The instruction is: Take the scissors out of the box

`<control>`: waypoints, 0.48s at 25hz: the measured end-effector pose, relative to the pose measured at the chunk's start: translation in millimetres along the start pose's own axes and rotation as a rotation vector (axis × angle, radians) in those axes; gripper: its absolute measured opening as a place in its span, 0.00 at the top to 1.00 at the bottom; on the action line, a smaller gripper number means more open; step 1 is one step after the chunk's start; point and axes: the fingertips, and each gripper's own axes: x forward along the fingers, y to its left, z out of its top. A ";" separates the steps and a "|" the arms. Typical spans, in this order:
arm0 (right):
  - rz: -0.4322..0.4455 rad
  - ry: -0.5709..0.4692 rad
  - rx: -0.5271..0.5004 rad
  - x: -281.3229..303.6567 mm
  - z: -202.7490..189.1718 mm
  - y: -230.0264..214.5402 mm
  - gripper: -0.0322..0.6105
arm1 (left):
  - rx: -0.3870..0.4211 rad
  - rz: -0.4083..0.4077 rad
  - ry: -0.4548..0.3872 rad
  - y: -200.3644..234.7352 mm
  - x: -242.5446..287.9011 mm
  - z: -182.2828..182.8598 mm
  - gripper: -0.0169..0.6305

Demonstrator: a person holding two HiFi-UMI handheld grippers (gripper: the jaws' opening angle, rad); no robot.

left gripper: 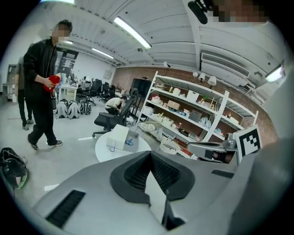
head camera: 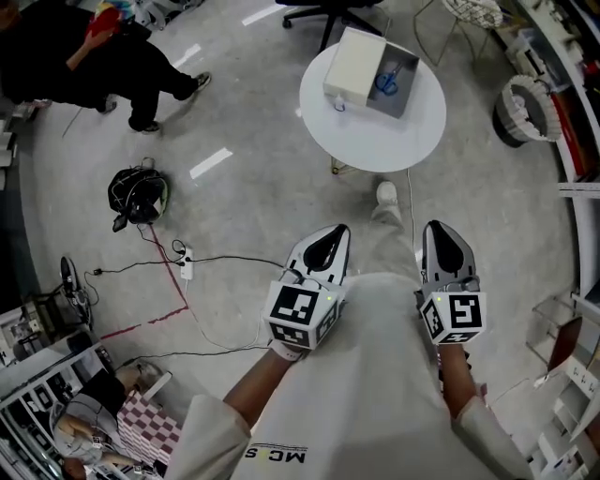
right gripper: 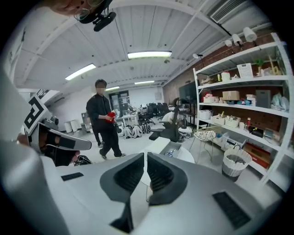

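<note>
A round white table (head camera: 375,136) stands ahead of me across the floor. On it sits a grey box (head camera: 397,92) with its white lid (head camera: 353,66) swung open to the left. Blue-handled scissors (head camera: 387,81) lie inside the box. The left gripper view also shows the box (left gripper: 118,137) and scissors (left gripper: 129,141), small and far off. Both grippers are held close to my body, well short of the table. My left gripper (head camera: 336,230) and right gripper (head camera: 436,227) point toward it. Each is shut with nothing between the jaws.
A person in black (head camera: 103,56) walks at the far left. A black bag (head camera: 139,195), cables and a power strip (head camera: 186,267) lie on the floor to my left. An office chair (head camera: 328,11) and a white basket (head camera: 530,108) stand beyond the table; shelves line the right.
</note>
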 end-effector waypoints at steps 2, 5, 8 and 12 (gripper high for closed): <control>0.026 0.003 -0.007 22.4 12.0 -13.5 0.83 | -0.001 0.017 -0.003 5.6 20.9 15.2 0.96; 0.086 0.020 -0.036 55.7 29.9 -32.1 0.83 | -0.015 0.056 -0.005 13.6 51.3 37.7 0.96; 0.135 0.034 -0.075 86.0 50.4 -55.7 0.83 | -0.029 0.088 -0.011 14.7 81.6 61.1 0.96; 0.188 0.029 -0.085 122.3 81.9 -89.7 0.83 | -0.050 0.135 -0.023 13.7 122.8 91.3 0.96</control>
